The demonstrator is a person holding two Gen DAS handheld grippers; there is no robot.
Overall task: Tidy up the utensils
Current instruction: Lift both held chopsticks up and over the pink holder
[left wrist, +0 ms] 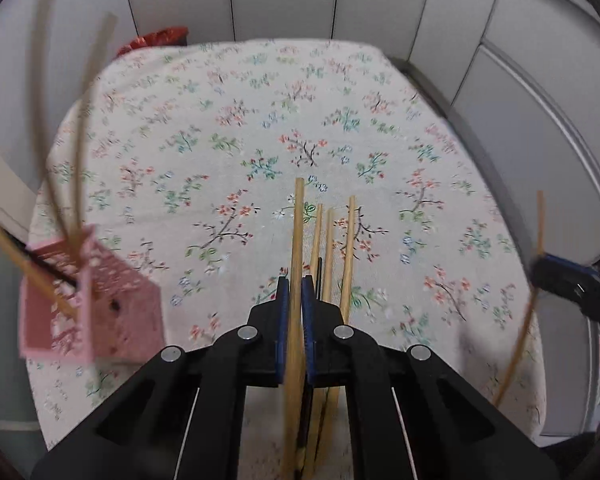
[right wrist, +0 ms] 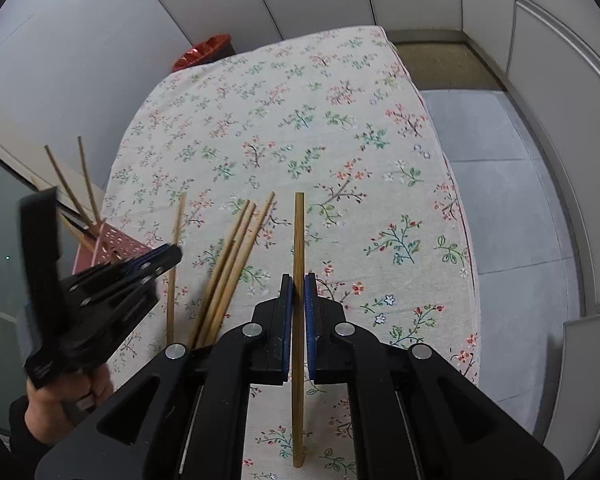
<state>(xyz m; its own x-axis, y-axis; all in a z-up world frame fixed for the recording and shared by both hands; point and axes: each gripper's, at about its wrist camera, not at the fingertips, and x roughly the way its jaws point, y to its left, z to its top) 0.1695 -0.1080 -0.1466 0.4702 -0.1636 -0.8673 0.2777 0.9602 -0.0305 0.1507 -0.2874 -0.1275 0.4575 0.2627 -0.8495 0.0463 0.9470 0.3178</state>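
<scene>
A: Over the floral tablecloth [left wrist: 260,92], status?

B: Left gripper [left wrist: 295,292] clamped on one chopstick [left wrist: 298,232]. Right gripper [right wrist: 298,292] clamped on another chopstick [right wrist: 299,240], lifted off the cloth.

A: Count?

B: Pink holder [left wrist: 112,312], near left, has about four sticks standing in it; blurred, so unsure. Loose pile [right wrist: 232,264] between the grippers: three wooden for sure, maybe one dark.

A: Progress?

B: Roughly halfway, I'd say. Two in hand, pile left.

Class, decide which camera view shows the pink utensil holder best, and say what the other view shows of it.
The left wrist view is best: the pink utensil holder shows two perforated walls, its rim and the chopsticks standing in it, though blurred. In the right wrist view the left gripper hides most of it, leaving one corner.
</scene>
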